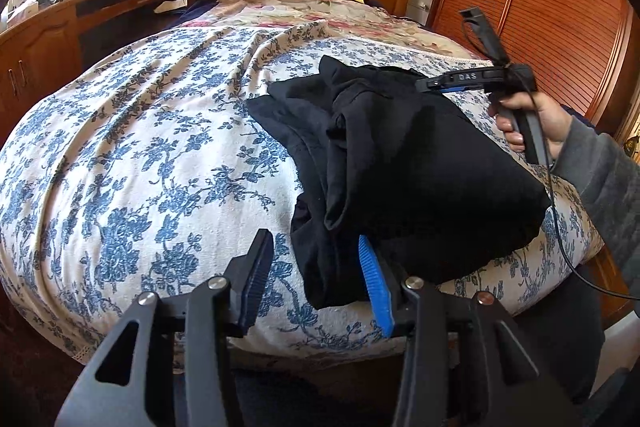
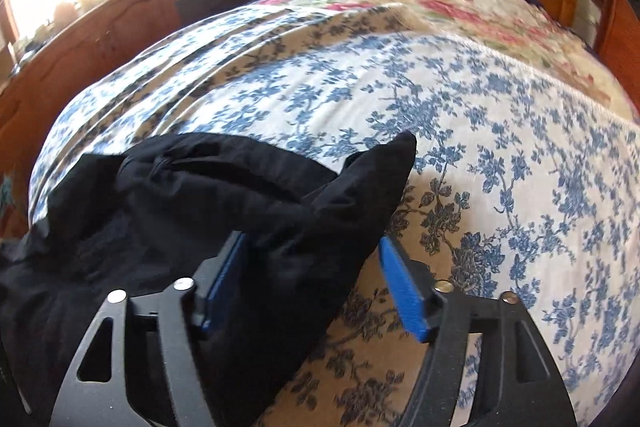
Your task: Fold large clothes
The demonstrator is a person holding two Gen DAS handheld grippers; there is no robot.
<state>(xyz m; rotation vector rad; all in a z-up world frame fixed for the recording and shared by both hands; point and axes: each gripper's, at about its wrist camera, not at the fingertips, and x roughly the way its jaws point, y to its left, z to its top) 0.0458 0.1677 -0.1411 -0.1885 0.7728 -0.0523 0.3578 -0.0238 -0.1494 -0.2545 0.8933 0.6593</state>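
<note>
Left wrist view: black garment [image 1: 400,163] lies bunched in a rough folded stack near the bed's foot edge, on the blue-floral bedspread [image 1: 140,155]. We judge it soft, limp, fairly light, maybe a bit slick; layers will slide and sag unless pinched at a doubled edge or corner, not mid-panel.

Our left gripper [image 1: 316,283] sits low at the near edge, jaws wide apart, right blue pad [image 1: 374,287] touching or tucked just under the garment's hem, left pad over bare bedspread. Nothing clamped.

Our right gripper [image 2: 312,287] hovers above the pile's far-right side, level, held in the right hand [image 1: 536,127]. Right wrist view shows its jaws apart with a raised fold between them, cloth against the left pad; not pinched.
</note>
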